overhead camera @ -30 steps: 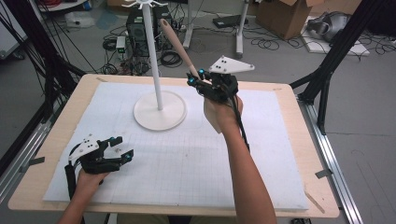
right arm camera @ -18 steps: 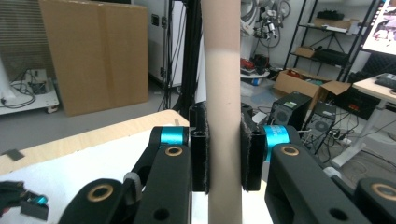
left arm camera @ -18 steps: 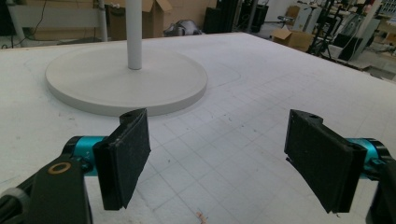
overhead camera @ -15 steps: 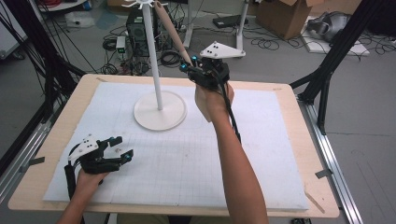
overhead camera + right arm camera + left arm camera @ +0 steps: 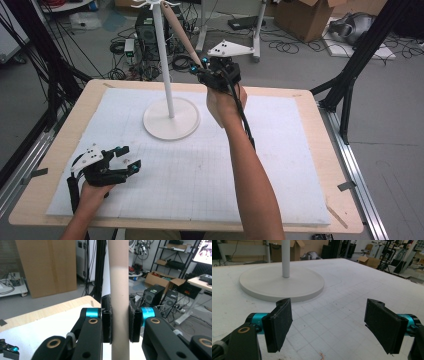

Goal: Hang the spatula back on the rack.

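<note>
Above the far edge of the table (image 5: 320,150), one tan wooden rod (image 5: 180,35) leans toward the top of the white stand (image 5: 169,107); the rod's upper end is cut off by the frame, so I cannot tell if it touches the hooks. One right gripper (image 5: 202,71) is clenched around the rod's lower end, both pads pressing it in the right gripper view (image 5: 119,322). One left gripper (image 5: 127,159) rests near the left corner on the white gridded mat (image 5: 200,170), jaws spread wide and holding nothing (image 5: 328,325).

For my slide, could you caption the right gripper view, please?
Right gripper clamps a tan rod upright between its pads.
</note>
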The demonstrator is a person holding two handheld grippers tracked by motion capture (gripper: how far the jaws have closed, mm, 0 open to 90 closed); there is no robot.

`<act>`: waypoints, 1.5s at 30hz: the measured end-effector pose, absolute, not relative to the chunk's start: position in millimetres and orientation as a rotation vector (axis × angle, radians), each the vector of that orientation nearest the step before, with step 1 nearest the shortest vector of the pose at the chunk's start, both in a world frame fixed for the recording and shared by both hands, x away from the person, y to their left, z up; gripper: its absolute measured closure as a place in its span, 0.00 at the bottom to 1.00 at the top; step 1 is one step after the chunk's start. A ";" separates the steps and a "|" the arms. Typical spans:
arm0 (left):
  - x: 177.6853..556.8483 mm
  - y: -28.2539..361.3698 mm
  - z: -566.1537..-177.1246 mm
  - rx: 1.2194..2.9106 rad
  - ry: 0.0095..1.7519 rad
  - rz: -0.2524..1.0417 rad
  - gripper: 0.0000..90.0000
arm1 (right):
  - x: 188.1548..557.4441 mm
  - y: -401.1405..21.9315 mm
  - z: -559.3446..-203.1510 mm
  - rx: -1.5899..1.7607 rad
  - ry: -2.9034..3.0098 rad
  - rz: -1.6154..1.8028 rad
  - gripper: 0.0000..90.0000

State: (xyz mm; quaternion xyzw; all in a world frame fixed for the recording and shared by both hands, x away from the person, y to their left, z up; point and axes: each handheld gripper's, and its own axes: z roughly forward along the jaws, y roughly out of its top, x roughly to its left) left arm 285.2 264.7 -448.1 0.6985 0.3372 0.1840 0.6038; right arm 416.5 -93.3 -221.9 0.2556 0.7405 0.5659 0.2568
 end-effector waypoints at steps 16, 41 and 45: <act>284.7 266.4 -448.5 1.608 0.780 0.427 0.25 | 429.3 -81.7 -236.0 0.732 2.038 1.514 0.87; 284.5 263.1 -445.0 1.583 0.791 0.436 0.24 | 387.0 -140.3 -284.8 0.768 2.162 1.518 0.30; 287.6 260.2 -444.2 1.596 0.804 0.421 0.20 | 368.9 -166.2 -307.1 0.783 2.159 1.495 0.30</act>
